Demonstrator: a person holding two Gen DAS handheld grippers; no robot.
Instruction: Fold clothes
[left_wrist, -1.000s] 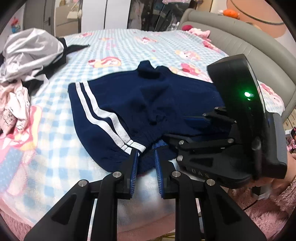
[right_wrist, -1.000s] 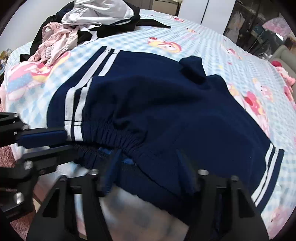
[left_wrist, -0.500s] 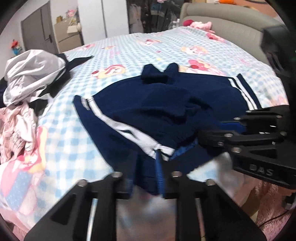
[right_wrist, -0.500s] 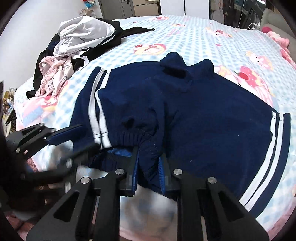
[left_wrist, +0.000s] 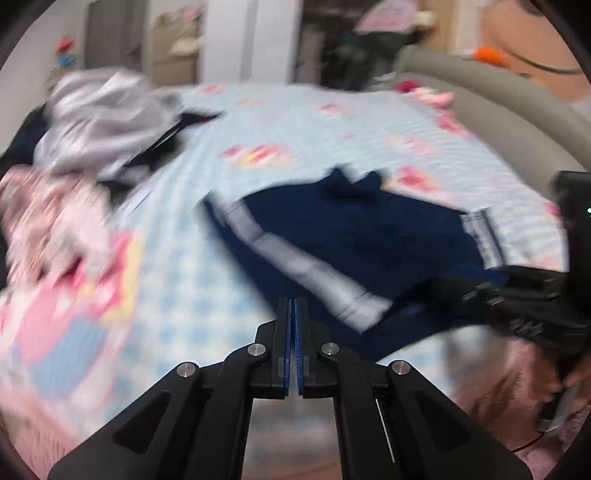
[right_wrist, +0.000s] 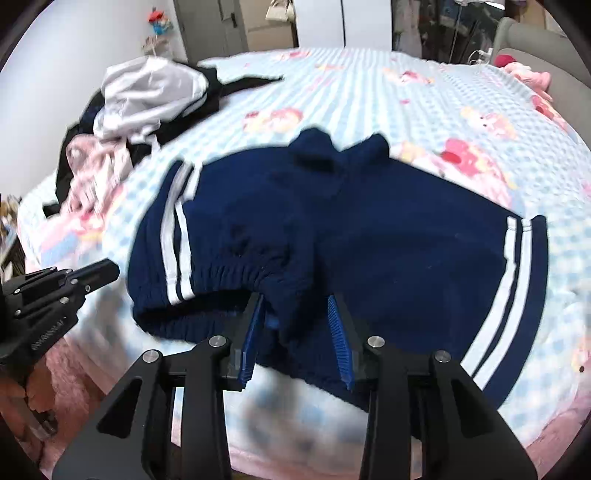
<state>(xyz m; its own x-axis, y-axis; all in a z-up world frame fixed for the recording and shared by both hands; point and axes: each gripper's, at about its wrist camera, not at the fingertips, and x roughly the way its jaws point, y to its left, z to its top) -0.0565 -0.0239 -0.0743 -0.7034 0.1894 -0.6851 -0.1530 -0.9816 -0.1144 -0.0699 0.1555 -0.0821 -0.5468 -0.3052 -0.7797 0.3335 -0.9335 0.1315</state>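
The navy shorts (right_wrist: 351, 243) lie spread on the bed (right_wrist: 369, 92), waistband at the near edge. The left hand-held gripper (left_wrist: 294, 332) is pressed together and holds nothing; the right hand-held gripper (right_wrist: 295, 332) is spread over the waistband. A good fold probably needs both waistband corners pinched evenly. The near bed edge is close, the clothes pile (right_wrist: 140, 110) is on the far left, and free bed stays beyond.

We see a pair of navy blue knit shorts with twin white side stripes (right_wrist: 369, 236) lying spread on the bed, elastic waistband bunched and rumpled at the near edge, the two leg ends pointing away. In the left wrist view they (left_wrist: 354, 236) appear blurred.
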